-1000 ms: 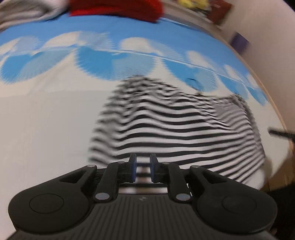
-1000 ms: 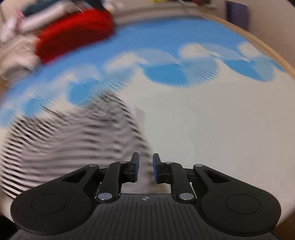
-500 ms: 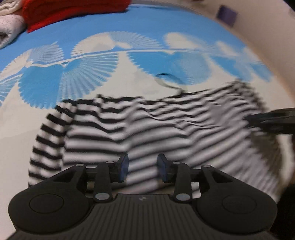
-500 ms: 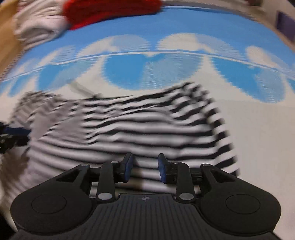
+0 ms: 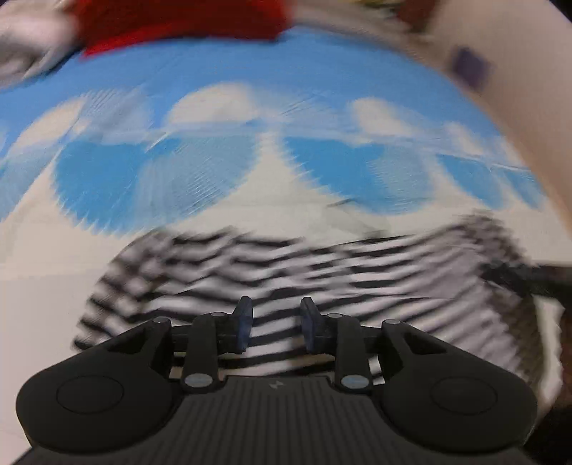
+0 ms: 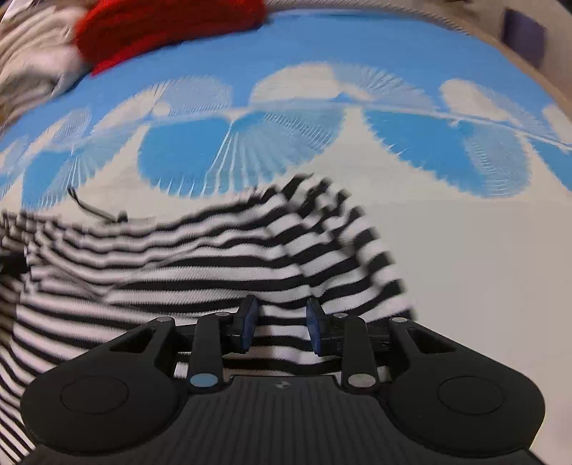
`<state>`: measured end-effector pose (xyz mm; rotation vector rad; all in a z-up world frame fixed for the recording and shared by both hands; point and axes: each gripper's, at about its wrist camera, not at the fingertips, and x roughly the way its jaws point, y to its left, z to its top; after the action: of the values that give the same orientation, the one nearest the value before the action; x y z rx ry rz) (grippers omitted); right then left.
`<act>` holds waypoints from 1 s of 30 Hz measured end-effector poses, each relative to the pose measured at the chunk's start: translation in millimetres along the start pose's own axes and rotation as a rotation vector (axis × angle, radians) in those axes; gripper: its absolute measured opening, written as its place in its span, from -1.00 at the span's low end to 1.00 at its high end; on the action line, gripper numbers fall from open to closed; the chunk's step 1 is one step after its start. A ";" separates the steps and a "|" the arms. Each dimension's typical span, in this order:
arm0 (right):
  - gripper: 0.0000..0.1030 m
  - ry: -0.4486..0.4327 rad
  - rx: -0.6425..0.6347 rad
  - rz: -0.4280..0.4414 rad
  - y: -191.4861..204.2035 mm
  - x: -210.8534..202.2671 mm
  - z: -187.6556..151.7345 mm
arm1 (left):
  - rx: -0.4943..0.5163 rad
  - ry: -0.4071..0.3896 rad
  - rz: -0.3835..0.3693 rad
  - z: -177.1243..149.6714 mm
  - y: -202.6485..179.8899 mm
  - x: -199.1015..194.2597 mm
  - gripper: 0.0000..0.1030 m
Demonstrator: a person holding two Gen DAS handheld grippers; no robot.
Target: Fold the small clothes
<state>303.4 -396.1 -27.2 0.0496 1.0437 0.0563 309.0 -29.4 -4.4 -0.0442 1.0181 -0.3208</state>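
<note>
A small black-and-white striped top [image 5: 321, 264] lies spread on the blue-and-white patterned cloth [image 5: 214, 168]. My left gripper [image 5: 276, 323] hangs over its near hem. The jaws are closing, stripes show in the gap, and the pads do not press the fabric. In the right wrist view the same top [image 6: 178, 272] fills the lower left. My right gripper [image 6: 280, 323] stands open over the hem near the right sleeve, with fabric showing between its pads. A dark blurred shape at the right edge is the right gripper [image 5: 518, 275]. The picture is motion-blurred.
A red knitted garment [image 6: 161, 28] and pale grey clothes [image 6: 32, 64] are piled at the far left of the cloth [image 6: 464, 250]. A thin black cord [image 6: 93, 211] lies by the top's far edge. A purple object [image 6: 523, 32] sits beyond the wooden edge at the far right.
Both grippers swung in over the striped top and sank toward its near hem. Their jaws, nearly shut a second ago, now stand wider apart.
</note>
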 end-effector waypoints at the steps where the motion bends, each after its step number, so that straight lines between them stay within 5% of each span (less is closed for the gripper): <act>1: -0.41 -0.048 0.026 -0.006 -1.6 -12.8 -0.3 | 0.055 -0.021 -0.053 -2.7 -14.9 -9.5 -0.33; 5: -0.36 -0.099 0.069 -0.014 -13.9 -35.3 -9.4 | 0.281 0.005 -0.162 -23.4 -69.1 -4.3 -0.23; 8: -0.35 0.078 0.100 -0.060 -28.6 -18.3 -26.1 | 0.413 0.101 -0.041 -44.1 -90.0 38.7 -0.22; 9: -0.35 0.121 0.096 -0.083 -31.3 -14.9 -31.8 | 0.437 0.079 -0.036 -46.6 -90.5 37.7 -0.21; 12: -0.35 0.048 0.075 -0.106 -28.6 -38.5 -34.9 | 0.332 0.011 -0.022 -33.4 -77.4 8.3 -0.21; 15: -0.33 -0.013 0.049 -0.022 -24.3 -64.0 -37.5 | 0.208 -0.060 -0.044 -27.4 -43.5 -26.0 -0.19; 18: -0.21 0.021 -0.024 0.013 -19.8 -66.5 -45.2 | 0.139 0.052 0.069 -30.6 -6.4 -12.4 -0.19; 20: -0.22 0.125 -0.039 -0.021 -26.1 -50.1 -52.3 | 0.092 0.168 0.128 -35.5 18.2 11.8 -0.34; 22: -0.22 0.179 -0.051 -0.068 -30.7 -43.1 -57.9 | 0.053 0.174 0.120 -35.1 31.0 11.1 -0.47; 26: -0.22 0.054 0.008 -0.013 -34.3 -77.9 -51.0 | 0.015 0.039 0.020 -30.0 29.3 -39.2 -0.43; 28: -0.21 0.035 0.003 0.025 -35.4 -87.6 -52.3 | 0.051 0.071 -0.024 -36.9 25.2 -43.0 -0.42; 30: -0.17 0.106 -0.044 0.001 -34.4 -78.5 -60.4 | 0.125 0.185 -0.013 -52.1 17.4 -24.3 -0.40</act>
<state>212.6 -435.1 7.9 0.0071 1.1476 0.0838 257.6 0.0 -15.1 0.0940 1.1792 -0.4052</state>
